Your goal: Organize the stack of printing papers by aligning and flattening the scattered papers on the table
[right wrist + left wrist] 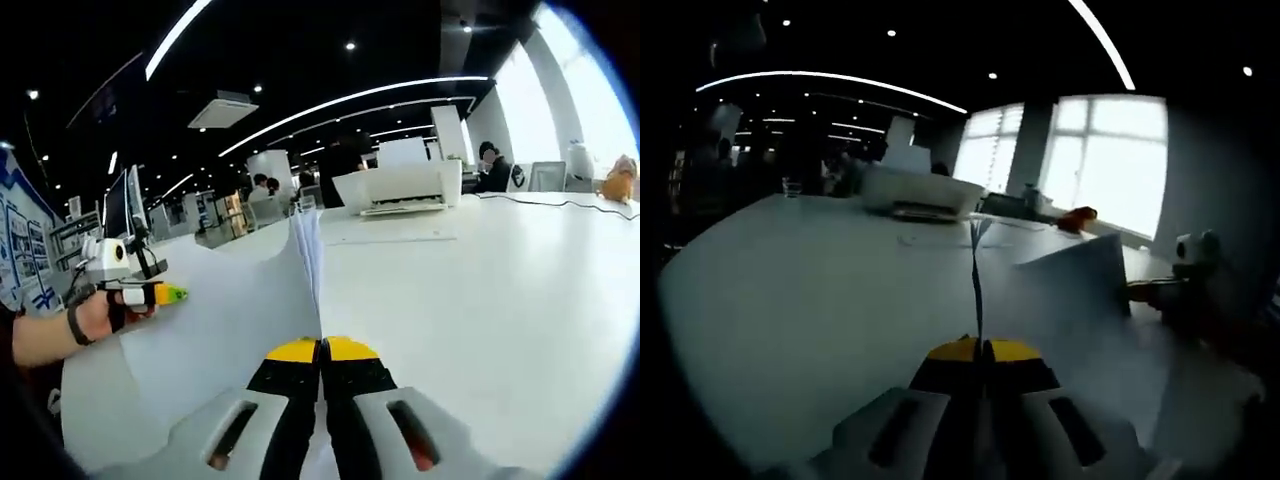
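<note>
1. Left gripper view.
   - Left tool (983,352): jaws closed together on the near edge of the papers (977,262); no gap shows between the yellow tips.
   - Papers: held on edge, seen as a thin line running straight away from the tool along its own forward axis; the far end fans slightly, so the sheets are not flush there.
   - A broad face of paper also shows at right, with the right tool (1138,290) gripping it at that side.
   - Desk (810,290): white, below the papers; whether the lower edge touches it I cannot tell.
   - Printer (920,192): on the far part of the desk, well apart from the papers.

2. Right gripper view.
   - Right tool (322,350): jaws pressed shut on the papers (240,310); no gap between the tips.
   - Papers: the sheet face spreads left from the tool, its long axis running across toward the left tool (168,294), which a hand (95,315) holds at the far side.
   - Top corner beyond the tips splays into separate sheets.
   - Printer (400,185) stands ahead on the desk (500,290).

3. Judgement.
   - Each tool has one end of the stack, so neither is nearer.
   - The stack stands upright between them; squaring likely means tapping its lower edge on the desk, then laying it flat.
</note>
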`<action>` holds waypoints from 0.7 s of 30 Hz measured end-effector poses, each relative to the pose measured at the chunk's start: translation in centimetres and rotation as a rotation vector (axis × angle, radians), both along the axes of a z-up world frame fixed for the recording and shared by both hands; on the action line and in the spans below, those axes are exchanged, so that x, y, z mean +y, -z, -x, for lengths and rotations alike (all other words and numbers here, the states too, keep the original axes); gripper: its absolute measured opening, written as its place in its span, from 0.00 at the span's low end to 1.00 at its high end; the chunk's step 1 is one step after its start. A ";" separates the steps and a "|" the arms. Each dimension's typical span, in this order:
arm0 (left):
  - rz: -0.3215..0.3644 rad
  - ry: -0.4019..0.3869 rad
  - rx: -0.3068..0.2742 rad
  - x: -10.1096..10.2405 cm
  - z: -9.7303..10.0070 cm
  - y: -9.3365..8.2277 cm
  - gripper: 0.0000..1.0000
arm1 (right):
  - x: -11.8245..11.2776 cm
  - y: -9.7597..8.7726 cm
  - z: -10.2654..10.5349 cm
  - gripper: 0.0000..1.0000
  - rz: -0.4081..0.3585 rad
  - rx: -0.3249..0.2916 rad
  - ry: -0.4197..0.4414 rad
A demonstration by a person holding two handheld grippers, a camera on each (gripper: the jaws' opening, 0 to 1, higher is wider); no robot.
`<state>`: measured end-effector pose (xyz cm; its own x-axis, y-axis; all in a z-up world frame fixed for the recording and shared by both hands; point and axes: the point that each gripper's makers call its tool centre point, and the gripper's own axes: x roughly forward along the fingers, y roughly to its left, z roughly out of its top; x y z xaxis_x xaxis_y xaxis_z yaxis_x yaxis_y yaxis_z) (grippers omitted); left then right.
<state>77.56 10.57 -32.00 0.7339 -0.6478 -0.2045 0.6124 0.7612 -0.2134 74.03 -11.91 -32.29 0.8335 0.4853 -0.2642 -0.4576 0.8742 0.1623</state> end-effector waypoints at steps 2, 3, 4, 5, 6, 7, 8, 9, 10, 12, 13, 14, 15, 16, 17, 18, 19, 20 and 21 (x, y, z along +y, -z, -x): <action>-0.041 -0.002 -0.020 0.0 -0.2 0.4 0.06 | 0.1 0.5 0.1 0.00 0.039 0.003 0.005; -0.066 -0.002 -0.033 0.0 -0.3 0.5 0.06 | 0.3 0.7 0.2 0.00 0.063 0.005 0.001; -0.089 -0.003 -0.041 -0.1 -0.4 0.7 0.06 | 0.3 0.9 0.2 0.00 0.093 0.000 0.001; -0.100 -0.006 -0.046 -0.1 -0.5 0.8 0.06 | 0.3 1.1 0.1 0.00 0.123 -0.004 0.005; -0.120 -0.009 -0.058 -0.1 -0.6 0.9 0.06 | 0.4 1.1 0.1 0.00 0.124 -0.011 0.009; -0.131 -0.011 -0.064 -0.1 -0.7 1.0 0.07 | 0.5 1.1 0.1 0.00 0.121 -0.008 0.009; -0.138 -0.011 -0.068 -0.1 -0.6 1.0 0.07 | 0.3 1.1 0.1 0.00 0.120 -0.006 0.010; -0.143 -0.013 -0.074 -0.1 -0.6 1.0 0.07 | 0.2 1.1 0.1 0.00 0.115 -0.003 0.013; -0.146 -0.014 -0.078 -0.1 -0.6 1.0 0.07 | 0.2 1.1 0.0 0.01 0.114 -0.002 0.015; -0.163 -0.015 -0.087 -0.1 -0.6 1.1 0.07 | 0.1 1.2 0.0 0.01 0.121 -0.004 0.020; -0.175 -0.016 -0.093 -0.1 -0.6 1.1 0.07 | 0.1 1.3 -0.1 0.02 0.130 -0.006 0.021; -0.184 -0.016 -0.098 -0.2 -0.5 1.2 0.07 | 0.0 1.4 -0.2 0.02 0.141 -0.006 0.024; -0.194 -0.015 -0.103 -0.2 -0.5 1.2 0.07 | -0.1 1.5 -0.3 0.03 0.154 -0.007 0.027; -0.199 -0.016 -0.105 -0.2 -0.4 1.2 0.07 | -0.2 1.6 -0.4 0.04 0.166 -0.009 0.030; -0.204 -0.016 -0.109 -0.2 -0.5 1.3 0.07 | -0.3 1.7 -0.6 0.04 0.175 -0.008 0.031; -0.212 -0.016 -0.115 -0.2 -0.3 1.3 0.07 | -0.4 1.8 -0.6 0.05 0.184 -0.010 0.035; -0.217 -0.018 -0.118 -0.2 -0.4 1.3 0.07 | -0.5 1.9 -0.8 0.06 0.190 -0.009 0.038; -0.225 -0.019 -0.121 -0.2 -0.3 1.3 0.08 | -0.7 2.0 -0.9 0.08 0.203 -0.008 0.043; -0.231 -0.019 -0.124 -0.2 -0.3 1.4 0.08 | -0.9 2.3 -1.1 0.09 0.223 -0.004 0.049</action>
<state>77.88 10.41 -33.36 0.7741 -0.5802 -0.2531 0.6082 0.7926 0.0433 75.13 -12.81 -34.58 0.8557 0.3740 -0.3575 -0.4140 0.9094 -0.0394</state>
